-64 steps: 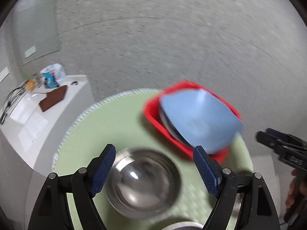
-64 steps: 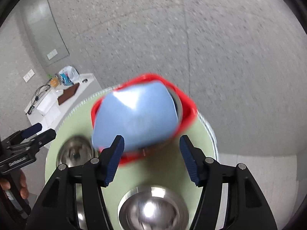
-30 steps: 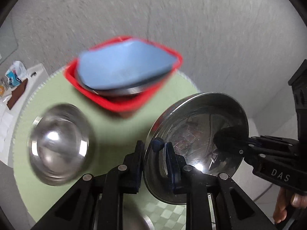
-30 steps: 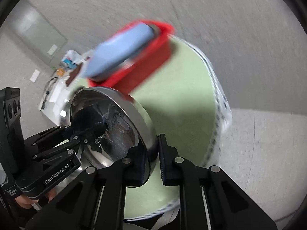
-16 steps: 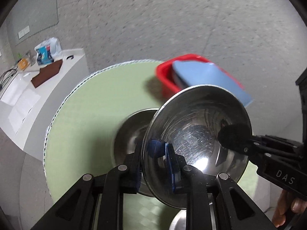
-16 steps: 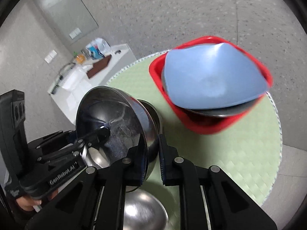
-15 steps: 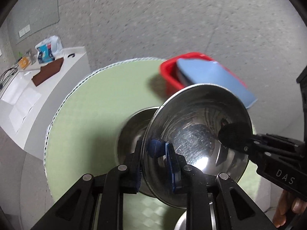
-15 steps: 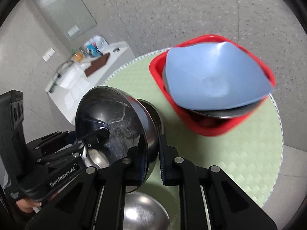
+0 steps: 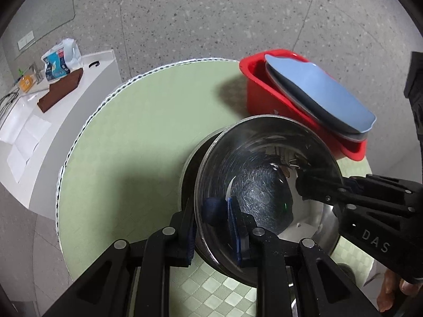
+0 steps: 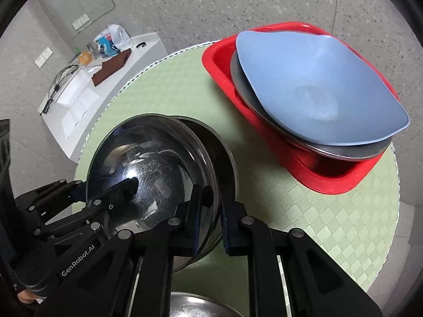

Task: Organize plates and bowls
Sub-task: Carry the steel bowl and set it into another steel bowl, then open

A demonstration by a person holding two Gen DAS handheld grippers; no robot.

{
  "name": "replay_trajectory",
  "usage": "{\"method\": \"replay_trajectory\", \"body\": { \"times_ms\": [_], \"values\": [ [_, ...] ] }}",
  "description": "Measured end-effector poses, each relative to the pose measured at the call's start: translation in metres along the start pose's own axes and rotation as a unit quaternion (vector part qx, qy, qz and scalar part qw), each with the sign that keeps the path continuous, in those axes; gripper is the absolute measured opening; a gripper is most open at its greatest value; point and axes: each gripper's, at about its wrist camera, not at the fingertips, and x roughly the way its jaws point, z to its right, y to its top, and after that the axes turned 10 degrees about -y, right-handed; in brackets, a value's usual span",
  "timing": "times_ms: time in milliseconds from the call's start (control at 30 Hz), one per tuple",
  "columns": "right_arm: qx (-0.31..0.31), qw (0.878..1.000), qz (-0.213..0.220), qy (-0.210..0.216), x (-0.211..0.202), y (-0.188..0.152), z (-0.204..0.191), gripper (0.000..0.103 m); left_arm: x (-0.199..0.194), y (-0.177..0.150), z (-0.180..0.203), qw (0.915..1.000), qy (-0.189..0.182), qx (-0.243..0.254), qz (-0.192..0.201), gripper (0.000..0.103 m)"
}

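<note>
Left wrist view: left gripper (image 9: 215,231) clenched on the rim of a steel bowl (image 9: 264,185), one finger inside, one outside. Right gripper (image 9: 312,189) pinches the opposite rim, clamped too. Bowl is tilted, held over a second steel bowl (image 9: 193,163) sitting on the green round table (image 9: 132,145); can't tell if they touch. Red tub (image 9: 264,100) sits behind the held bowl w/ a blue plate (image 9: 317,92) leaning on a grey plate (image 10: 343,150) inside it. Right wrist view: third steel bowl (image 10: 195,306) at bottom edge, nearer than the held bowl. White counter (image 9: 26,121) left of table.
</note>
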Motion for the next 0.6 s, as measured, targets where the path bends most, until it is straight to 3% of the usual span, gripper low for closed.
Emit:
{"method": "replay_trajectory", "body": {
  "times_ms": [167,233,600],
  "values": [
    [-0.008,1.0,0.0,-0.028,0.001,0.003,-0.008,0.015,0.003,0.001,0.003,0.9999,0.011,0.005,-0.005,0.018],
    [-0.011,0.999,-0.003,-0.034,0.001,0.003,-0.011,0.02,0.002,-0.002,0.008,0.9997,0.019,0.012,-0.006,0.019],
    [-0.028,0.998,-0.005,-0.053,0.004,0.006,-0.023,0.03,-0.004,-0.009,0.003,0.9999,0.002,0.01,-0.011,0.019]
  ]
}}
